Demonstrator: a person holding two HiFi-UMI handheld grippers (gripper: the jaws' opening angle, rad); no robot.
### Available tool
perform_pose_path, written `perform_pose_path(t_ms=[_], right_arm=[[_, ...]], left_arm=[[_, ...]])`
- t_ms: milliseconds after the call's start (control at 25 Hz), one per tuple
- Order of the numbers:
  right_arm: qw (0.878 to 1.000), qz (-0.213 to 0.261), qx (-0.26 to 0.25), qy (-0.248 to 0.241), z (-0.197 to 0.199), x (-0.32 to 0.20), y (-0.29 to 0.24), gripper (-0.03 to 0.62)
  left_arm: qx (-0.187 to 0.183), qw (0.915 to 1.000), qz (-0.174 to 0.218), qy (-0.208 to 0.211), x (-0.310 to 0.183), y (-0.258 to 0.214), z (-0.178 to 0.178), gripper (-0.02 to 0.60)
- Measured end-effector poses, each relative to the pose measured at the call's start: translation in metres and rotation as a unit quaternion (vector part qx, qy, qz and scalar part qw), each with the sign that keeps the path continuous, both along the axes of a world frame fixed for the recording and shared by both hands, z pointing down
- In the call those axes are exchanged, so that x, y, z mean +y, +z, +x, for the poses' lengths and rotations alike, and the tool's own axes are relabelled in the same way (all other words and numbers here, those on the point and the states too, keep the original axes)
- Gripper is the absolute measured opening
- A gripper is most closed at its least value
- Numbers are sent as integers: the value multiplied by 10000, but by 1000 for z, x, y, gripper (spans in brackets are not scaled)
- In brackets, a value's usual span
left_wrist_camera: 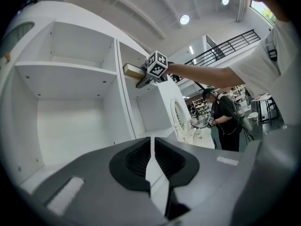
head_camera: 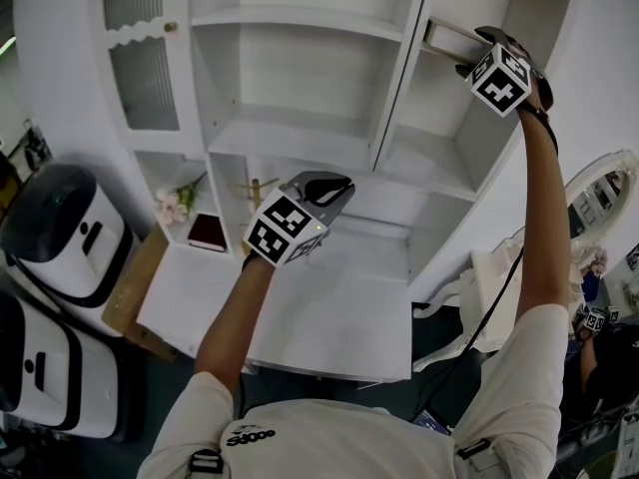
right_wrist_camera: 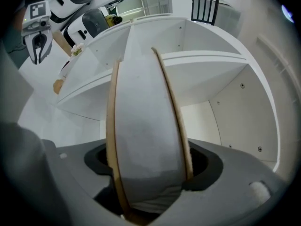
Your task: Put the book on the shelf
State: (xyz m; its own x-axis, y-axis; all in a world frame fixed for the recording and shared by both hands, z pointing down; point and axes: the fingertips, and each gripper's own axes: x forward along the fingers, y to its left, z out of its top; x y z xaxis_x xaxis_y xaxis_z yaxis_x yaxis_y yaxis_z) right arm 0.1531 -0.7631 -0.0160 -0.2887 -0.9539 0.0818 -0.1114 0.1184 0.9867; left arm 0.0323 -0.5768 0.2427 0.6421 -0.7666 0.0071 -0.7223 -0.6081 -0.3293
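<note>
A thick book (right_wrist_camera: 143, 126) with tan covers and pale page edges stands between the jaws of my right gripper (right_wrist_camera: 148, 161). Dark slits show beside both covers, so the pads do not seem to press on it. In the head view the book (head_camera: 446, 38) lies on the upper right shelf (head_camera: 454, 108) of the white cabinet, and my right gripper (head_camera: 469, 56) reaches up to its outer end. My left gripper (head_camera: 327, 200) hangs shut and empty in front of the middle compartment. From the left gripper (left_wrist_camera: 151, 160) I see the book (left_wrist_camera: 132, 70) sticking out of that shelf.
The white shelf unit (head_camera: 300, 78) has several bare compartments. A dark red book (head_camera: 208, 232) and pink flowers (head_camera: 172, 203) sit in the low left cubbies. A white desk top (head_camera: 329, 307) lies below. White-and-black machines (head_camera: 60, 233) stand left, an oval mirror (head_camera: 599, 193) right.
</note>
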Motion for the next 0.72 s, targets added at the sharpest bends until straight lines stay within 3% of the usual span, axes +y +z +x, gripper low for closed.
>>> perform_pose_path(t_ms=[200,720], right_arm=[[9993,201,97,301,5,-19,1,388],[9989,421,-163,126,8,3,9,453]], left_arm=[[9,9999,-72,-134,-1,7,-13,43],[52,9999,-121,-60,14,13,-13,40]])
